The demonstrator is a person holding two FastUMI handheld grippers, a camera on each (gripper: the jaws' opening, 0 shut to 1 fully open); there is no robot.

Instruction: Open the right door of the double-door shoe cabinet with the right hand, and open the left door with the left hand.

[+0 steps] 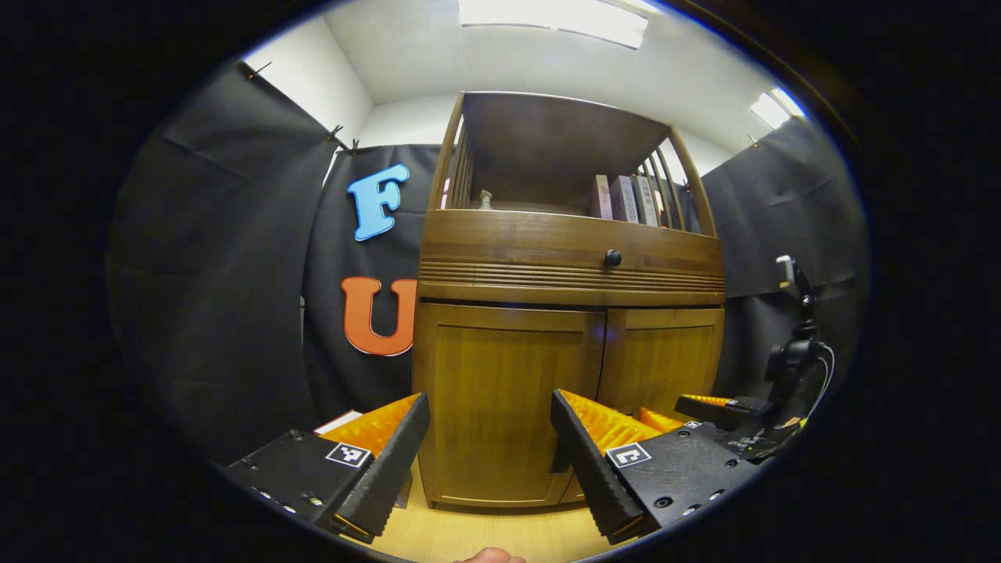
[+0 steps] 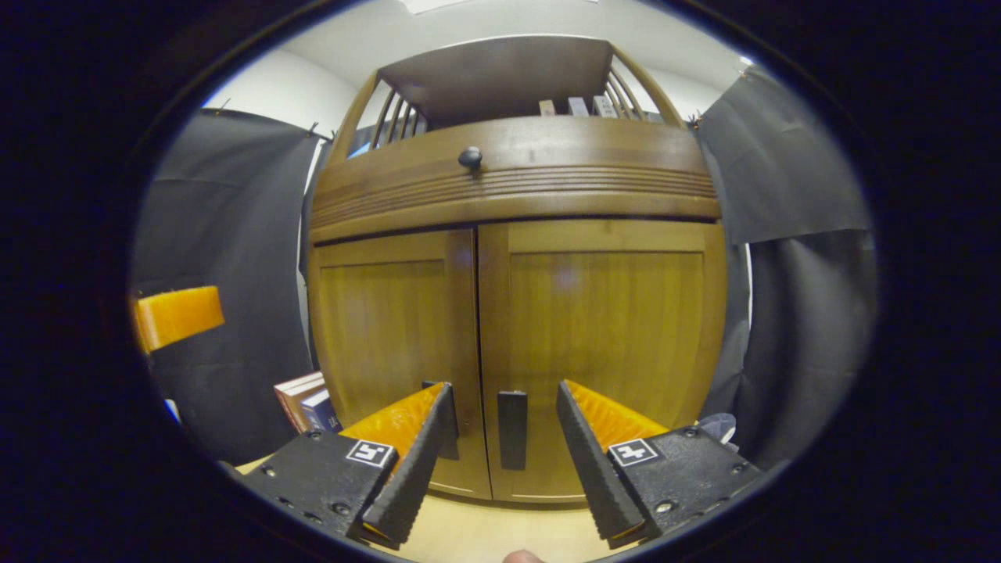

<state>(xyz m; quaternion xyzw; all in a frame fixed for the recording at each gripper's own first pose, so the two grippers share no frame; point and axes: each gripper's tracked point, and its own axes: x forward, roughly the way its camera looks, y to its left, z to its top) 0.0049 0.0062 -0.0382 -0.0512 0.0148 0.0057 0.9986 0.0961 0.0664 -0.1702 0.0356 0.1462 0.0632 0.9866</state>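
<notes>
1. Straight ahead in both views: brown wooden double-door shoe cabinet (image 1: 571, 313), standing on a pale wood floor (image 1: 485, 536), both doors closed.
2. Left gripper (image 1: 489, 453): fingers spread wide apart, holding nothing, aimed at the left wooden door panel (image 1: 500, 391) and short of it.
3. Right gripper (image 2: 500, 461): fingers likewise wide apart, empty, framing the dark vertical handle of the right door (image 2: 512, 428) without touching it.
4. Just left of that, partly behind the right gripper's left finger: the left door's dark handle (image 2: 452, 430).
5. Above the doors: ribbed drawer front with a round dark knob (image 1: 612, 258); higher up, an open shelf holding a few upright books (image 1: 626, 199).
6. On the floor beside the cabinet's left side: a small stack of books (image 2: 305, 399).
</notes>
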